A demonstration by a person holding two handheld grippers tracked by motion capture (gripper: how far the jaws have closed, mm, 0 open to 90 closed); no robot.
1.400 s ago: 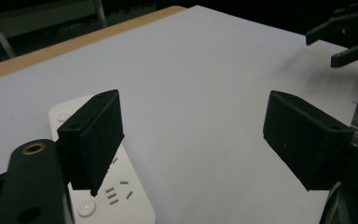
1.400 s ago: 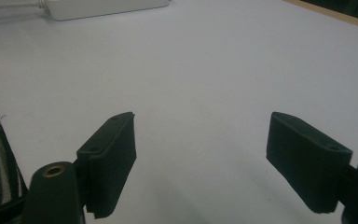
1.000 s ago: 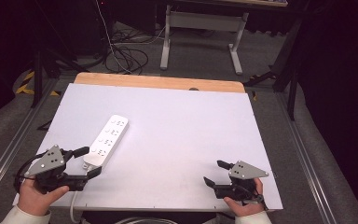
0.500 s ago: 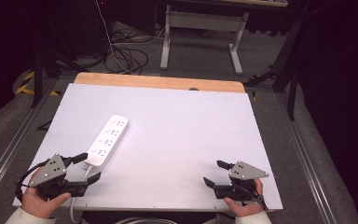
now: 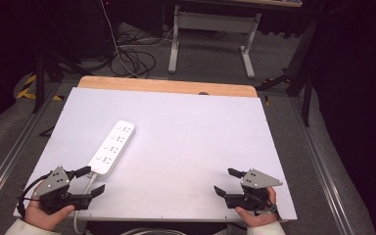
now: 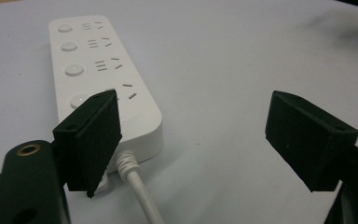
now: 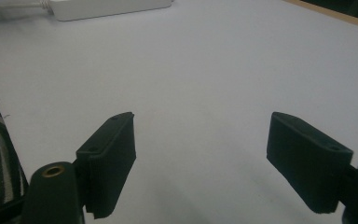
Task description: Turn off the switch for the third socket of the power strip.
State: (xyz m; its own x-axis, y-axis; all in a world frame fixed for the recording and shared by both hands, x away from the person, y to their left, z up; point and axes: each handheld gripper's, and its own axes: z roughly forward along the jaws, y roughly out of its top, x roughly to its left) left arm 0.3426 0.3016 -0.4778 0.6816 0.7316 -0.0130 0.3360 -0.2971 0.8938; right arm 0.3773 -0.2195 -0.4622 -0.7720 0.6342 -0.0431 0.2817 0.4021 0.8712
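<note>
High view: both my grippers, left gripper [image 5: 92, 181] and right gripper [image 5: 227, 182], gape wide, empty. Risk: left catching the cord [image 6: 137, 193], dragging the power strip [image 5: 111, 147] across the table [image 5: 191, 127].

The table [image 5: 186, 127] has a pale, plain white top, and a strip of light wood runs along its far edge. The power strip [image 5: 112, 148] near the left edge is glossy white, with round white buttons and thin grey slot marks in rows; its cable [image 6: 137, 186] is white too. The left gripper [image 5: 94, 181] at the near left corner is black with a grey plate on top. The right gripper [image 5: 228, 181] near the near right corner is black with the same grey plate. The floor [image 5: 293, 63] beyond is dark grey, with yellow and black stripes [image 5: 27, 85] at the left.
</note>
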